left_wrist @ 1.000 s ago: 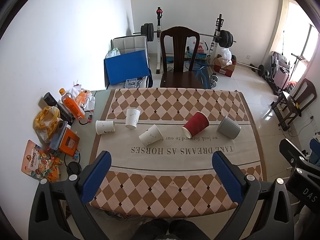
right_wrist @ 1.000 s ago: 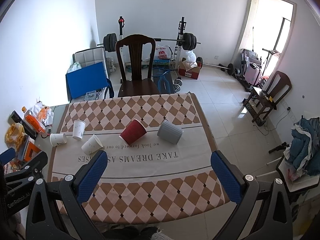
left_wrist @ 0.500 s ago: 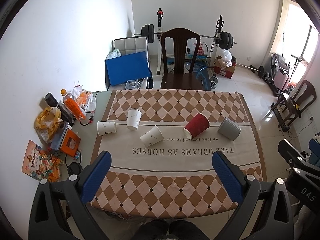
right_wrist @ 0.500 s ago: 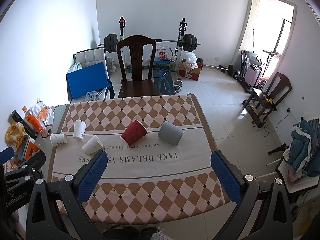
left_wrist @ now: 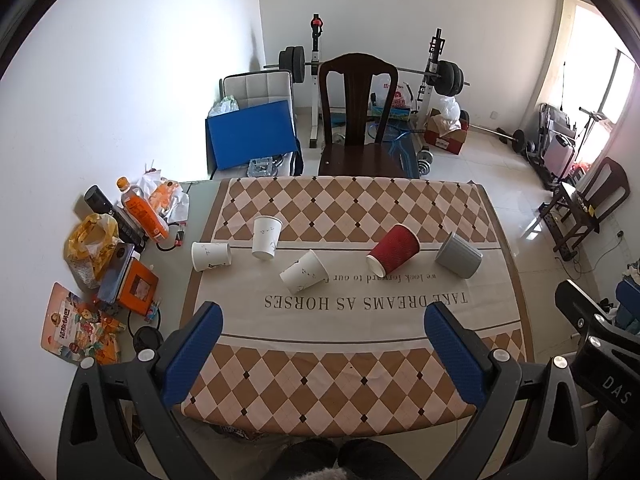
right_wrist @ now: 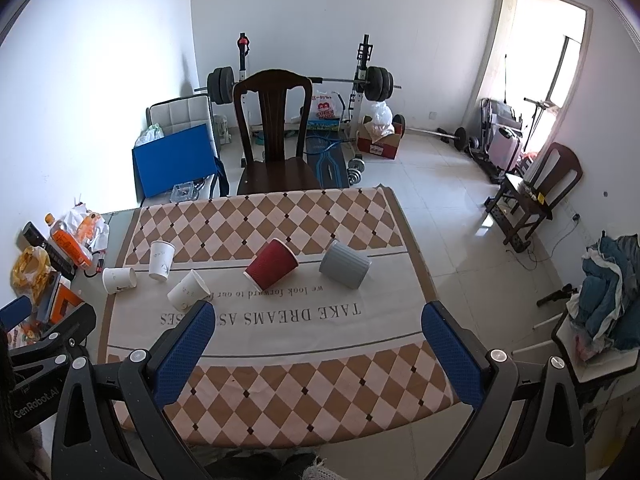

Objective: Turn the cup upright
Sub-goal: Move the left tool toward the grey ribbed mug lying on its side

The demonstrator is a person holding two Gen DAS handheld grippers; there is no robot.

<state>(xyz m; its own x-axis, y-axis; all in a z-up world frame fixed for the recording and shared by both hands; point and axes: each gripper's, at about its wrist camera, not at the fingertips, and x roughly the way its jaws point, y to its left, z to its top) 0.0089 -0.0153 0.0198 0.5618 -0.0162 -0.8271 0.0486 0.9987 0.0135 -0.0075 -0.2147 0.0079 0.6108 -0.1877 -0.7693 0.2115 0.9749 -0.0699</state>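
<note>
Five cups on tablecloth (left_wrist: 360,320), red cup (left_wrist: 393,249) on its side, well beyond both wide-spread, empty claws, left claw (left_wrist: 322,346), right claw (right_wrist: 316,344)

Red cup (left_wrist: 394,249): ribbed paper, matt. Grey cup (left_wrist: 458,255): vertically ridged, matt. Three white cups, e.g. (left_wrist: 304,272): smooth paper, printed. Cloth (left_wrist: 352,336) over the surface: woven, matt, diamond-patterned. Left claw (left_wrist: 323,354) pads (left_wrist: 192,356): blue textured rubber on black matt plastic. Chair (left_wrist: 357,120): dark glossy wood. Floor (left_wrist: 516,196): glossy tile.
</note>
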